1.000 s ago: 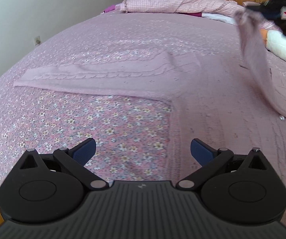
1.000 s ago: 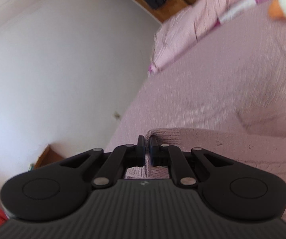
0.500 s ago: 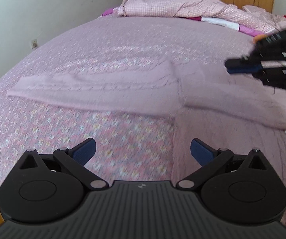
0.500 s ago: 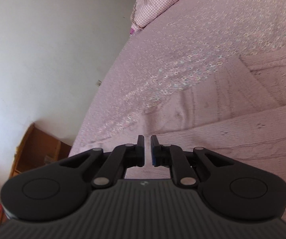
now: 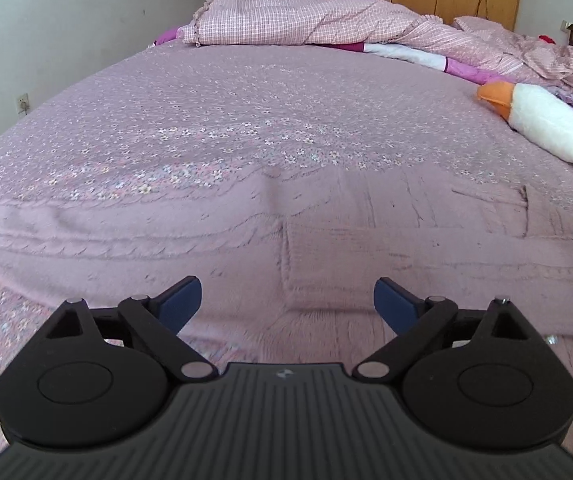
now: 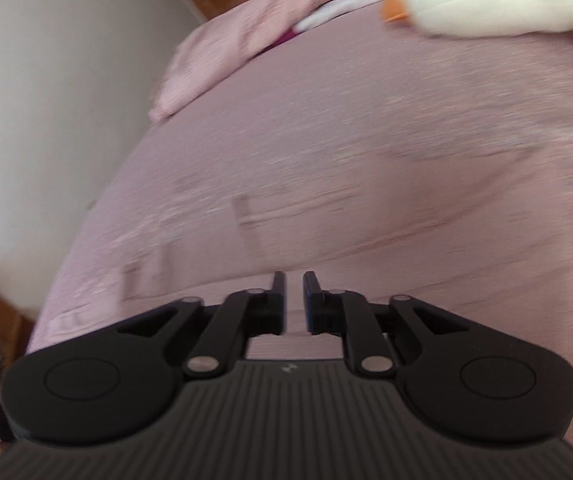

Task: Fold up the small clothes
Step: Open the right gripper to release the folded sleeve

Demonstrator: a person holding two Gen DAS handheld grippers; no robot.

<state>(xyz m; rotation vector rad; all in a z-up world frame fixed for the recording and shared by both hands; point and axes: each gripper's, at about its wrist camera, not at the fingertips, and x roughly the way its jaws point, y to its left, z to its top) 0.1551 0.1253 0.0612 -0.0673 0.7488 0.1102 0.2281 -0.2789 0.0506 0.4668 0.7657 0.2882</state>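
Cardigan (image 5: 366,240) lies flat on the bed (image 5: 246,120); left gripper (image 5: 286,300) fingers wide apart, closing slightly, right gripper (image 6: 294,300) fingers opening, both empty.

right gripper (image 6: 294,300) let go of the cardigan (image 5: 366,248), jaws opening; the sleeve lifted at 2 o'clock now lies flat.

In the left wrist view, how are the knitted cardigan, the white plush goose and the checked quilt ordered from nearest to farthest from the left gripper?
Seen from the left gripper:
1. Knitted cardigan: spread flat on the bedspread, directly ahead of the fingers.
2. White plush goose: farther back, at the right edge.
3. Checked quilt: bunched at the far end of the bed, in front of the wooden wardrobe.
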